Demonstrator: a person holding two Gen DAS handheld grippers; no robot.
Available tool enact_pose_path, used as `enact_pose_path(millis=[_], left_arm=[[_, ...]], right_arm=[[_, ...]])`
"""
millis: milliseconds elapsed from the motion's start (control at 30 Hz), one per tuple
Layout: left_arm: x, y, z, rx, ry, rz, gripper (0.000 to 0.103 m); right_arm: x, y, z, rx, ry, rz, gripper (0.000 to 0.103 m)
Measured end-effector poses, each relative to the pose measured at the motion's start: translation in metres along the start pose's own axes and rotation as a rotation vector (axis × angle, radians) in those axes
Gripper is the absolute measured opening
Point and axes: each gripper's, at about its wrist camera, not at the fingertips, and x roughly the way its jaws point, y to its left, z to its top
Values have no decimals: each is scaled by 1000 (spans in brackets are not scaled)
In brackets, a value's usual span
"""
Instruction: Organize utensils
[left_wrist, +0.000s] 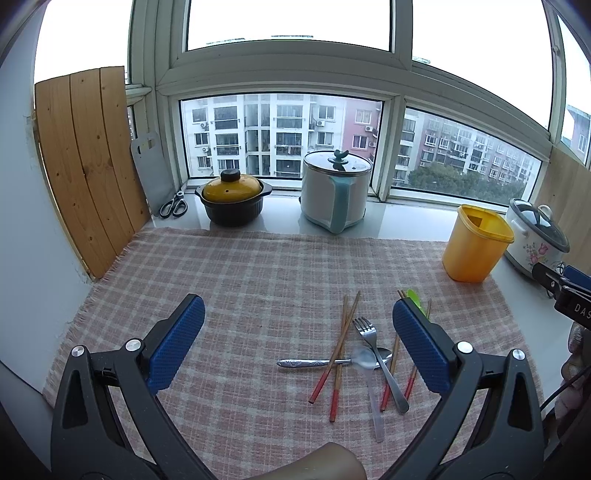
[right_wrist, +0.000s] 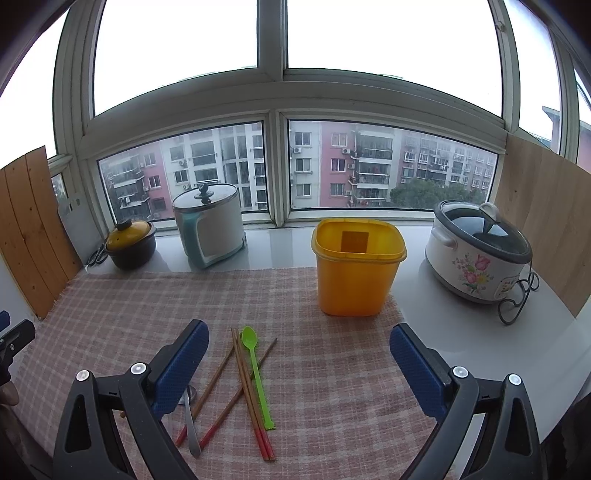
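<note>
1. Checked cloth (right_wrist: 332, 387) spread over counter, giving loose cutlery a soft bed.
2. Yellow tub (right_wrist: 356, 269) upright at far edge, open and empty, likely meant for sorting.
3. Left gripper (left_wrist: 298, 347), right gripper (right_wrist: 298, 363): both wide open, holding nothing, hovering above pile.
4. Chopsticks (left_wrist: 341, 350), fork (left_wrist: 373, 347), metal spoon (left_wrist: 325, 362), green spoon (right_wrist: 255, 369) crisscrossed, unsorted, near tub.

green spoon (left_wrist: 415, 300): mostly hidden behind pad | clear spoon (left_wrist: 371, 384): bowl blurred | scissors (right_wrist: 96, 255): behind pot

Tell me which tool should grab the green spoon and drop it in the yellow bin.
Right. The right tool is open with the green spoon between its fingers and the yellow bin just ahead; the left tool sits farther away.
</note>
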Motion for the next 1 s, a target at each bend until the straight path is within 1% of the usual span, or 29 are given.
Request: enact_pose_path(millis=[300,367,400,467,1000], left_arm=[[-2,-3,3,0,-2,-11,103],[-5,-6,6,2,-3,-13,103],[1,-10,15,4,-3,-13,103],[0,-11,16,2,-2,-12,103],[2,-10,8,-5,3,-18,103]], right_arm=[[1,1,1,-3,-3,-1,100],[1,1,1,-4,-4,-3,100],[1,1,1,-4,-4,-3,100],[1,1,0,-3,-4,-2,100],[3,3,-1,-4,2,-3,100]])
